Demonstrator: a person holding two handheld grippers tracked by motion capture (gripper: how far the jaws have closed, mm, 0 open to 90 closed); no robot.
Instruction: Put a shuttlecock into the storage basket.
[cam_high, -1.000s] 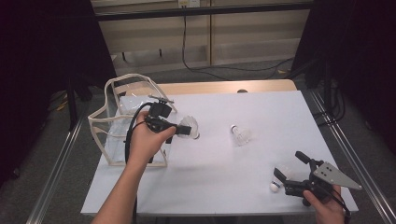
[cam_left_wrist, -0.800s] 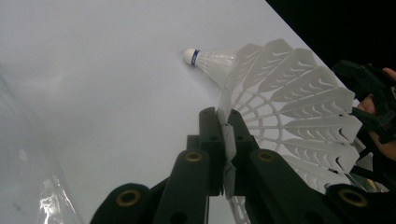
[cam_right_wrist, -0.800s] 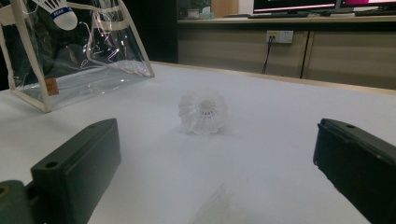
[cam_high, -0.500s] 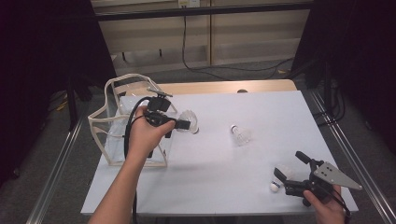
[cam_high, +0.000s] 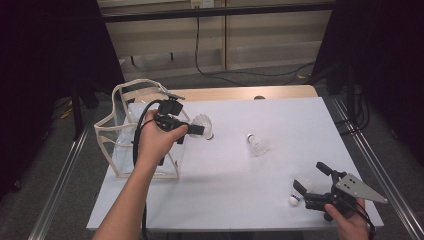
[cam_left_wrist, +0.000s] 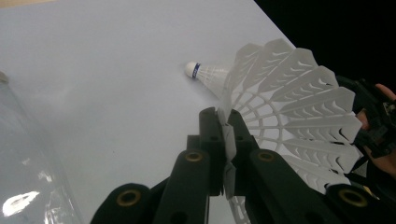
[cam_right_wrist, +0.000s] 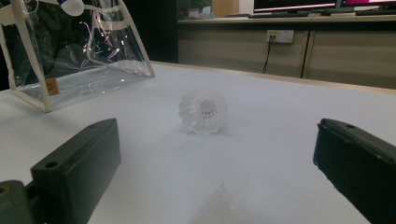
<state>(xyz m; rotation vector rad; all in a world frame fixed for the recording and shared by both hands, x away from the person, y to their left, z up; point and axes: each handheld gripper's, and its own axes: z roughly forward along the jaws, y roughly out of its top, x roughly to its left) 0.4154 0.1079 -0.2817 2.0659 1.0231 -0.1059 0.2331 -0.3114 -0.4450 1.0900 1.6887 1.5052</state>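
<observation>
A: What is sitting nearest the person?
B: The right gripper (cam_high: 311, 192) is resting at the table's (cam_high: 240, 210) near right edge, its jaws standing wide apart with nothing pressed between them. A shuttlecock (cam_high: 300, 190) is lying just beside it.

A: And farther out?
B: A second shuttlecock (cam_high: 257, 144) is lying mid-table. To its left, the left gripper (cam_high: 200, 131) is pinching the skirt rim of a third shuttlecock (cam_left_wrist: 289, 112), jaws clamped tight, just beside the clear bag (cam_high: 120, 135) standing at the left.
</observation>
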